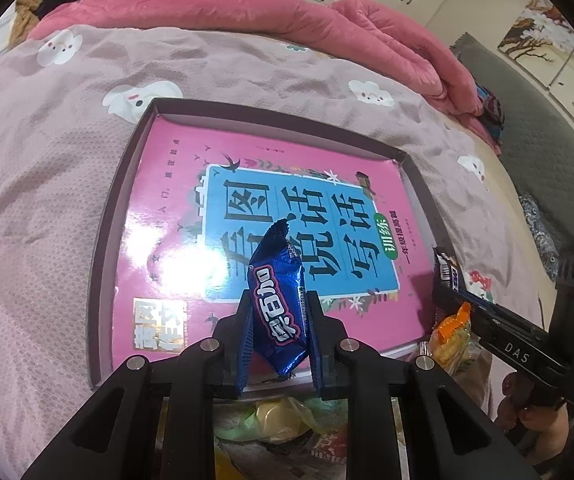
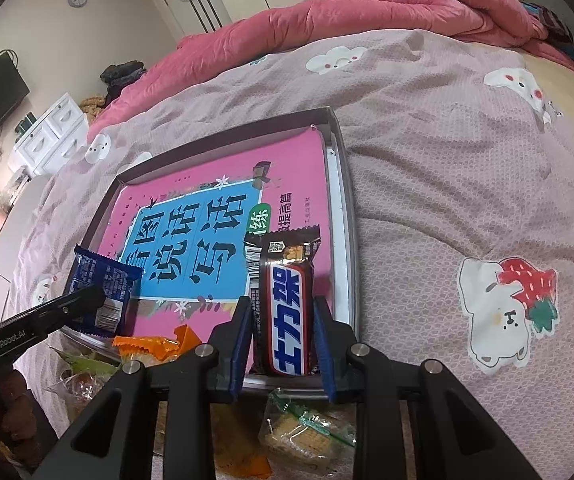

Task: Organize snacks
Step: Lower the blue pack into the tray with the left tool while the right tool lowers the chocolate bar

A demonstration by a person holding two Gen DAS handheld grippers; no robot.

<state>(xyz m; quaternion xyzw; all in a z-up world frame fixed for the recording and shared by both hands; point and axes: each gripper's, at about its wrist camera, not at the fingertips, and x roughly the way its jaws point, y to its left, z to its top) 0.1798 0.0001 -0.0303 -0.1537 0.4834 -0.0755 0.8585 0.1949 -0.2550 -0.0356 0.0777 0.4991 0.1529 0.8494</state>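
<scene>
My left gripper (image 1: pixel 277 300) is shut on a blue snack packet (image 1: pixel 277 304), held upright over the near edge of a shallow dark tray (image 1: pixel 107 216) that holds a pink book (image 1: pixel 175 208). My right gripper (image 2: pixel 281 304) is shut on a brown Snickers bar (image 2: pixel 287 304), held over the tray's near right corner (image 2: pixel 347 208). The blue packet also shows in the right wrist view (image 2: pixel 99 292), and the Snickers bar shows at the right of the left wrist view (image 1: pixel 449 270).
The tray lies on a mauve bedspread (image 2: pixel 467 184) with cartoon prints. A pile of loose snacks lies on the near side: an orange packet (image 2: pixel 151 346), a cracker packet (image 2: pixel 307 436), yellow-green packets (image 1: pixel 283 416). A rolled pink quilt (image 1: pixel 247 12) lies at the far side.
</scene>
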